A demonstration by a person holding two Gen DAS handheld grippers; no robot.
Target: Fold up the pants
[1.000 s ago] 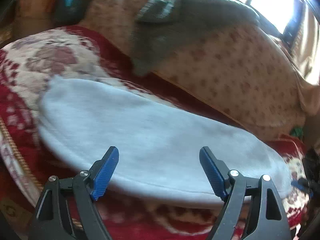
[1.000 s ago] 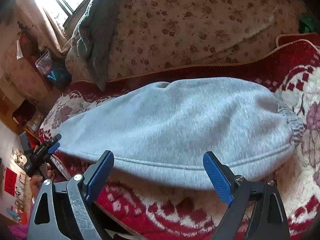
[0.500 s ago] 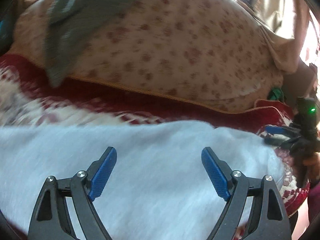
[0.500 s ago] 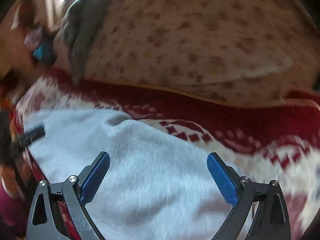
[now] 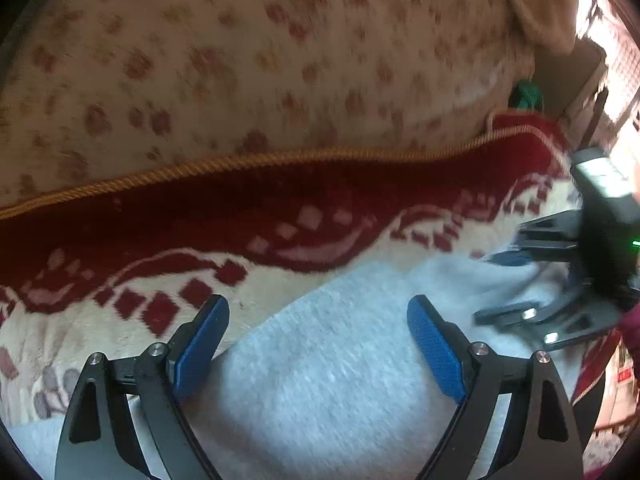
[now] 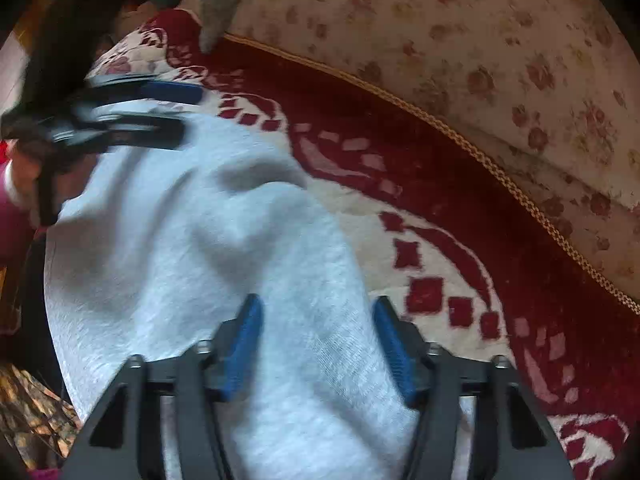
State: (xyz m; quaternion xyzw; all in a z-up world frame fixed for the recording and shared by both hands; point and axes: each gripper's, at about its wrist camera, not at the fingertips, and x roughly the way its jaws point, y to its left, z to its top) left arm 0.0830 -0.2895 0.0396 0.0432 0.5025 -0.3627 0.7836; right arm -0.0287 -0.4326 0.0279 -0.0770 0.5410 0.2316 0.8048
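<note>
The light grey pants [image 5: 332, 368] lie on a red and cream patterned blanket [image 5: 280, 240]. My left gripper [image 5: 318, 344] is open, its blue pads on either side of the pants' far edge. My right gripper [image 6: 318, 344] has its blue pads partly closed around a bunched ridge of the pants [image 6: 224, 240], with a gap still showing. Each gripper shows in the other's view: the right one [image 5: 520, 284] at the far right, the left one [image 6: 160, 112] at the upper left, over the cloth.
A cream floral cushion [image 5: 260, 60] rises behind the blanket, edged by a gold cord [image 5: 240, 162]. A grey cloth [image 6: 220, 4] hangs over the cushion at the far left. A green object [image 5: 526, 96] sits at the cushion's right end.
Both grippers have moved in over the pants toward each other. The right jaws have narrowed around a raised fold of cloth; the left jaws stay wide.
</note>
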